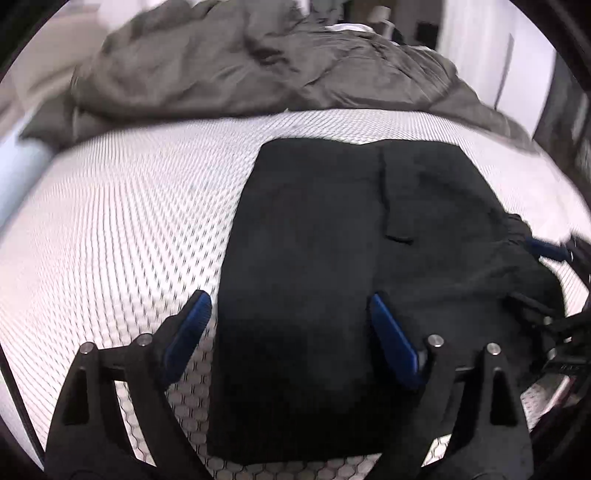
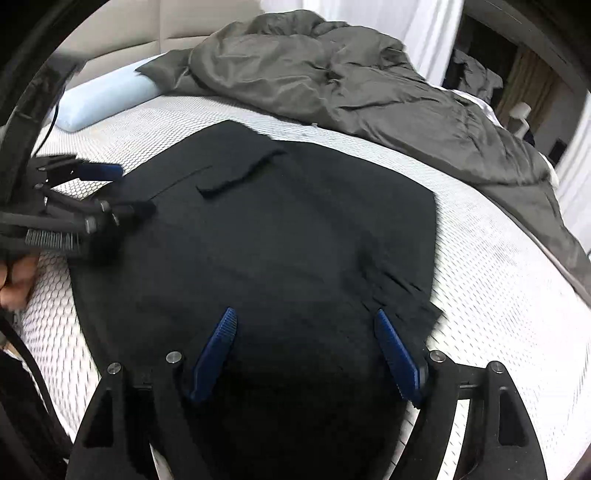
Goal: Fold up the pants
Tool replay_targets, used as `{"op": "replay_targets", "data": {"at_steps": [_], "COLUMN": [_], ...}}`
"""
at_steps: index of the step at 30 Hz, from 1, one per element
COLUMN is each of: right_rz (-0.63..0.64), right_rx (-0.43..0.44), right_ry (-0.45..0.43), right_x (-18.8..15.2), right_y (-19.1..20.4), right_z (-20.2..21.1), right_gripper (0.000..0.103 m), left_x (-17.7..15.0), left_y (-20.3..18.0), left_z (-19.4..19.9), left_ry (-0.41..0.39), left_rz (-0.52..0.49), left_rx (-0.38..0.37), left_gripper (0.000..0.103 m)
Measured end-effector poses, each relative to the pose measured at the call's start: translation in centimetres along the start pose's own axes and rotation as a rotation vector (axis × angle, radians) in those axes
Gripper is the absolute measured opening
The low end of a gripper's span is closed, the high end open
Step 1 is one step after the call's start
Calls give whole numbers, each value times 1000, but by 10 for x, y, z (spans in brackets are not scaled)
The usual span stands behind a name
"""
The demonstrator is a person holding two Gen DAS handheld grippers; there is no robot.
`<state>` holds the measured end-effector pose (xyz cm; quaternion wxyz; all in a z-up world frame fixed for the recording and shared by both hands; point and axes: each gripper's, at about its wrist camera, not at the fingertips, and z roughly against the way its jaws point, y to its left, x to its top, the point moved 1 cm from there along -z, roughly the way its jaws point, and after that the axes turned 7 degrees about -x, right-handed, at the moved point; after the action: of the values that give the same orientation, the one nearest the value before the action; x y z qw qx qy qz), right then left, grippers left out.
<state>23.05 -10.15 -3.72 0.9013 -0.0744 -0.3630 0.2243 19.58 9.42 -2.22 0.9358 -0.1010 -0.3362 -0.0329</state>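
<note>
Black pants lie folded into a flat, roughly rectangular stack on the white honeycomb-patterned mattress. My left gripper hovers over the near left part of the stack, open, its blue pads spread apart with only flat cloth below. In the right wrist view the same pants fill the middle. My right gripper is open above their near edge, and nothing is pinched between its pads. The left gripper also shows at that view's left edge, beside the pants' corner.
A crumpled grey duvet covers the far side of the bed. A light blue pillow lies at the far left by a beige headboard. White curtains hang behind. A person's hand shows at the left edge.
</note>
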Motion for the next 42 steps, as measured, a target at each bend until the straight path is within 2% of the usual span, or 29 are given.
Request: {"op": "replay_targets", "data": {"at_steps": [2,3,4,6,8,10,12,15,16,18,21,24,25,27,30,33,35,38,40,41,42], "right_rz": [-63,-107,-134,-161,-173,-154,-116,-135,-150,-194,-223,-285,-330,-403,-448,-393,-387,-395,-390,-393,-392], "right_rx": [8,34,50,100,132,122,72,90,115,146,152,205,245,338,453,477,467,501,506,503,477], "right_ry": [-12,-34,-43,-56,-75,-61,-54,4,26,39,23,-13,-29,-52,-63,-66,-67,33,45,47,44], "right_x": [-12,-18,-22,-24,-23,-22,-23,-34,-39,-47,-53,-54,-55,-58,-54,-48,-44,-46,-44,-44,-43], "right_y": [-19,-27,-31,-31,-28,-21,-18,-32,-38,-52,-64,-82,-89,-97,-93,-76,-69,-58,-56,-56,-55], "right_z": [11,18,23,30,35,31,30,23,20,20,31,44,50,55,55,57,56,32,24,22,22], "right_gripper": [78,78,78,80,88,89,89,89,89,89,89,75,74,59,53,53,53,52,51,41,23], "left_x": [3,3,2,-2,-7,-9,-6,-9,-9,-10,-6,-12,-13,-19,-33,-41,-41,-39,-37,-41,-42], "left_y": [7,3,-5,-26,-42,-49,-43,-20,-14,-7,-7,-31,-39,-61,-87,-99,-98,-93,-91,-94,-95], "left_z": [-2,2,7,20,24,18,13,10,6,9,28,54,54,45,18,7,5,7,9,15,19], "left_ry": [-6,-12,-17,-50,-69,-45,-34,-14,-9,-6,-42,-129,-131,-107,-21,-29,-32,-24,-22,-22,-24], "left_rz": [30,17,-6,-36,-65,-114,-131,-66,-44,-9,28,-1,-21,-81,-187,-275,-276,-251,-238,-230,-219], "left_rx": [-9,2,5,3,46,86,74,42,32,21,25,-108,-131,-173,-157,-77,-77,-103,-131,-154,-190], "left_gripper": [85,79,77,79,81,81,82,93,93,93,83,83,83,83,83,83,83,83,84,84,84]}}
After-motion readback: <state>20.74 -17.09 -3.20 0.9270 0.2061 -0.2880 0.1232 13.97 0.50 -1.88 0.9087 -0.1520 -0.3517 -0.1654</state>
